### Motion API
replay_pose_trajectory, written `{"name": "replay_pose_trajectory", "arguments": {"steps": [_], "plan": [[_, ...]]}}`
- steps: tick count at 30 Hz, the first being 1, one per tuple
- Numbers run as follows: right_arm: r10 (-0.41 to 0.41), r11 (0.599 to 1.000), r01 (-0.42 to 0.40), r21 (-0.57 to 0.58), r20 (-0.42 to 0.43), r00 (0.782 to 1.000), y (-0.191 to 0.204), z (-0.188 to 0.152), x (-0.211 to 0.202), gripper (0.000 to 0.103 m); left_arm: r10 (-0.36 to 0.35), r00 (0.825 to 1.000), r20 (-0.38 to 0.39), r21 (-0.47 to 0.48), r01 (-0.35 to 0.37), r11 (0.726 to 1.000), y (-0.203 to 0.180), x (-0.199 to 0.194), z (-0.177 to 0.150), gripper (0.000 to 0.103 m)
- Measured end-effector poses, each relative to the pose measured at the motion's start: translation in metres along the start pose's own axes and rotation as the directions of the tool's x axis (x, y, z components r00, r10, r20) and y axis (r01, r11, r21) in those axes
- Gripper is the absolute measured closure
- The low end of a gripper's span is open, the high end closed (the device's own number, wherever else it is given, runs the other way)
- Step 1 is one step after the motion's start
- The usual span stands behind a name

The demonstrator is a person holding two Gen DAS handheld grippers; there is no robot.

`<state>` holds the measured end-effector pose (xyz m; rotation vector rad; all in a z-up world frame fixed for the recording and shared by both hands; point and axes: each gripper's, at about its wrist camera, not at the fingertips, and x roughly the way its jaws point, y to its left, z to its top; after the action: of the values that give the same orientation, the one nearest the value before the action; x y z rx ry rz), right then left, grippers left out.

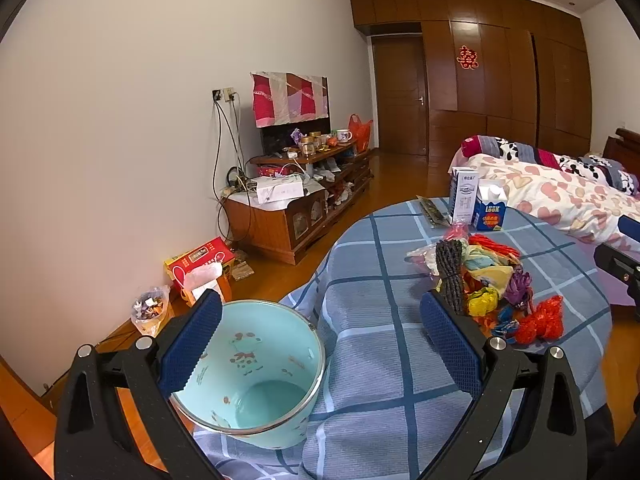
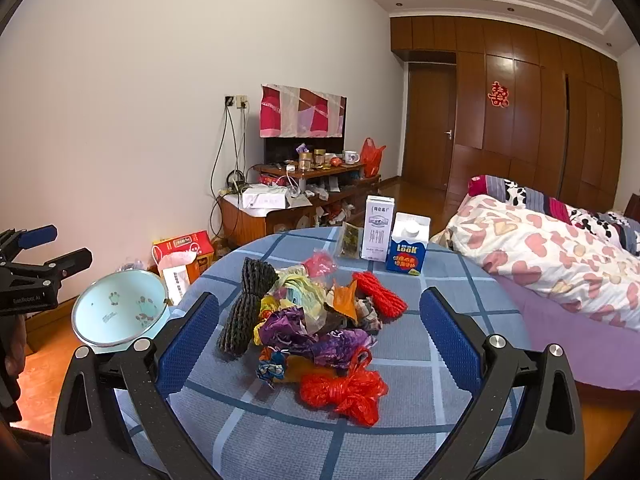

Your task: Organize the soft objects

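Note:
A heap of soft things (image 2: 312, 320) lies on the round table with the blue plaid cloth (image 2: 248, 432): a black foam net (image 2: 244, 304), a red foam net (image 2: 380, 292), purple bags (image 2: 288, 328) and a crumpled red plastic bag (image 2: 344, 392). My right gripper (image 2: 320, 298) is open just in front of the heap and holds nothing. A pale blue bucket (image 1: 256, 364) is tilted at the table's left edge, mouth towards me. My left gripper (image 1: 320, 304) is open above it and the cloth, with the black net (image 1: 452, 276) by its right finger.
Two milk cartons (image 2: 377, 228) (image 2: 408, 244) and a small packet (image 2: 348, 240) stand at the table's far side. A bed with a heart-print quilt (image 2: 552, 256) is on the right. A cluttered TV stand (image 2: 288, 200), a red box (image 2: 184, 248) and bags line the left wall.

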<state>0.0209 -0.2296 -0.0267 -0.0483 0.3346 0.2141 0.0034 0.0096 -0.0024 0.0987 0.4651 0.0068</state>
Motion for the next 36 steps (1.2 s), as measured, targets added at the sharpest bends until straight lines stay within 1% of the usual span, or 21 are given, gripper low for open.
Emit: {"name": "replay_pose_trajectory", "arguments": {"steps": [36], "plan": [[0.005, 1.0, -0.005, 0.008, -0.015, 1.0, -0.0034, -0.0071, 0.0034, 0.005, 0.015, 1.0, 0.005, -0.013, -0.015, 1.0, 0.0076, 0.0016, 0.0014, 0.006]]}}
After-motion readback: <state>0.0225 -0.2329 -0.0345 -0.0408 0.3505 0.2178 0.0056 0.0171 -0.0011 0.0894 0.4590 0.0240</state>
